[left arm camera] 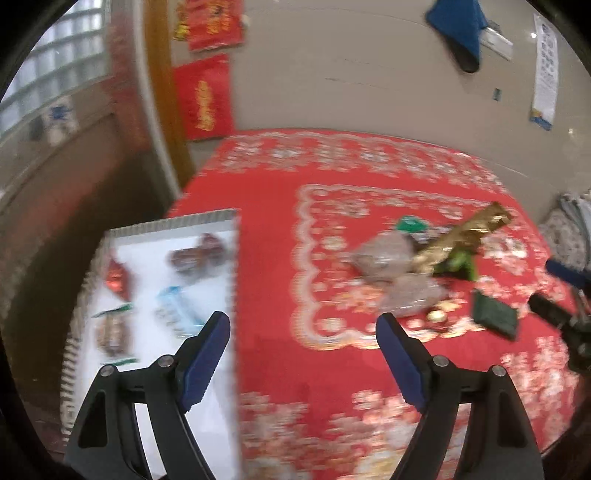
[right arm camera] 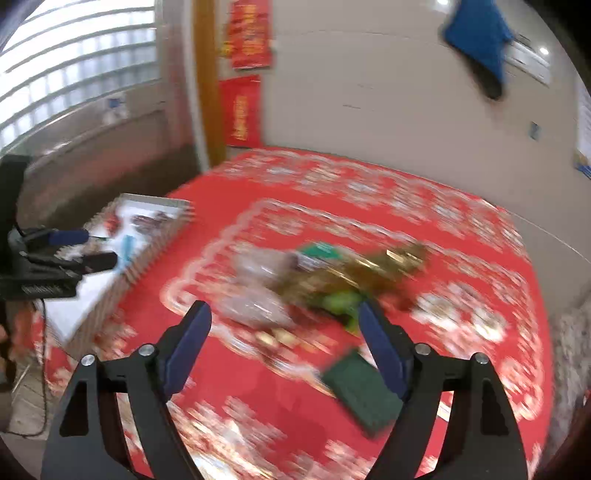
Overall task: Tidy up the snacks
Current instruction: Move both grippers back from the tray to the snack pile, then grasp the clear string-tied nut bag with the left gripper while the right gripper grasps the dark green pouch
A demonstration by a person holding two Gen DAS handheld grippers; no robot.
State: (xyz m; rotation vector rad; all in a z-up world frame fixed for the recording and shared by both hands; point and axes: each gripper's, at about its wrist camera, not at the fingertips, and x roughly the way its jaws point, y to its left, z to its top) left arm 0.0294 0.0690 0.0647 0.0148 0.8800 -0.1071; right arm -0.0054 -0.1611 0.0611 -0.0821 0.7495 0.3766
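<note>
Tablecloth [left arm camera: 280, 258] in red with pale floral borders fills the ground under both grippers, its far edge meeting a beige wall [left arm camera: 351, 74] and its left edge dropping toward a dark floor; both views are smeared by motion. The left gripper [left arm camera: 303, 328] stands with its jaws wide apart and nothing between them, hanging over the line where a white tray [left arm camera: 221, 221] with a ribbed rim meets bare cloth: the tray's right rim runs just inside its left finger, and open cloth lies ahead and to its right. In the tray, ahead and left of this gripper, lie several wrapped snacks, among them a red packet [left arm camera: 117, 278], a blue-and-white packet [left arm camera: 175, 308] and brownish packets [left arm camera: 197, 254]. The right gripper [right arm camera: 284, 314] is likewise spread wide and empty, above the loose snack pile [right arm camera: 317, 280] directly ahead of its fingertips: clear wrappers, a gold wrapper [right arm camera: 391, 262], something bright green [right arm camera: 341, 301], and a dark green packet [right arm camera: 364, 397] nearest, partly behind its right finger. Bare cloth lies between pile and tray. From the right wrist, the left gripper shows at the far left over the tray. On the wall hang red banners [left arm camera: 205, 96] and a blue cloth [left arm camera: 460, 26]
</note>
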